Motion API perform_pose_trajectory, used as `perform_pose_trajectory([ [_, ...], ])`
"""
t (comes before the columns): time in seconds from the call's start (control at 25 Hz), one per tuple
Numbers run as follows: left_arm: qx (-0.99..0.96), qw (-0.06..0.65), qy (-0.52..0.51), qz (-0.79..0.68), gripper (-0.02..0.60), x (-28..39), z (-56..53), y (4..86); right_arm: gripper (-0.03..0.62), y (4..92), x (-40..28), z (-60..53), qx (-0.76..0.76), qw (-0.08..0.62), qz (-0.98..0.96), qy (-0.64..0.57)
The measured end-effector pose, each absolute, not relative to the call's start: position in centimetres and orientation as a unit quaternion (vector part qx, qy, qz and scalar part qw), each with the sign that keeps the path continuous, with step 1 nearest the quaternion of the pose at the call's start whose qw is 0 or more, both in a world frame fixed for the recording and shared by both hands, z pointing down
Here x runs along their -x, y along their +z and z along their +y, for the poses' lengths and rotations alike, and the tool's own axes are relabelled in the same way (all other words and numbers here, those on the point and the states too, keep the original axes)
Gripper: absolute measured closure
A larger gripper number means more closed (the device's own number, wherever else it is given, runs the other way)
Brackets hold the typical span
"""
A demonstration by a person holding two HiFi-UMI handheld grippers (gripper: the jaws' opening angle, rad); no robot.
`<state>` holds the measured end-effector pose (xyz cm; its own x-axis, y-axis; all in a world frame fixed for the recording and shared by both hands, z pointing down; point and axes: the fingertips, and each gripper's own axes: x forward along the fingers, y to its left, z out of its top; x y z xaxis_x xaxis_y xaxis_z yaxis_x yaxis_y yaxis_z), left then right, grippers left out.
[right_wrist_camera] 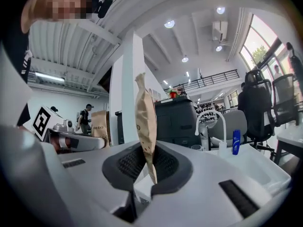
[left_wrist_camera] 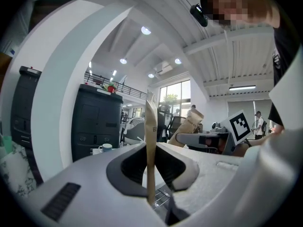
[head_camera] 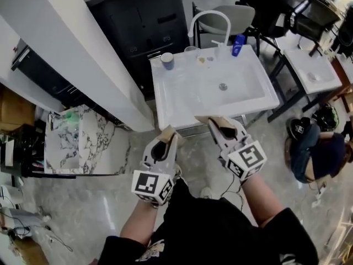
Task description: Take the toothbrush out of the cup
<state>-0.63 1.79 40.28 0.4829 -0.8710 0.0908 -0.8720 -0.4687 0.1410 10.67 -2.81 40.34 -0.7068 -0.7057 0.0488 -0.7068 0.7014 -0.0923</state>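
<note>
White ceramic forms the washbasin (head_camera: 165, 101) just ahead of both tools. The blue cup (head_camera: 167, 61) stands on its back rim at the left corner, well apart from either tip. A clear glass (head_camera: 190, 51) sits near it toward the tap (head_camera: 209, 20), with a blue bottle (head_camera: 238, 45) past that. The toothbrush is too small to make out from here, so which vessel holds it should be checked on the way in. The left tool (head_camera: 169, 130) and the right tool (head_camera: 212, 120) both point level at the basin, brown-wrapped tips pressed together with nothing between them. The step in hand looks like the approach: carry one tool over the rim, spread its tips only near the handle, pinch high on the shaft, and lift straight up so the cup does not tip; the other could steady the cup
</note>
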Motion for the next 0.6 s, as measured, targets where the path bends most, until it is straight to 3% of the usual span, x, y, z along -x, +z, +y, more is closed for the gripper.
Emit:
perform_pose_trajectory([
  [0.6,-0.809,0.075,-0.002,-0.583,0.54,5.5,10.9,38.7,0.568,40.4,-7.7,4.8,-0.337,-0.013,-0.938,0.077],
])
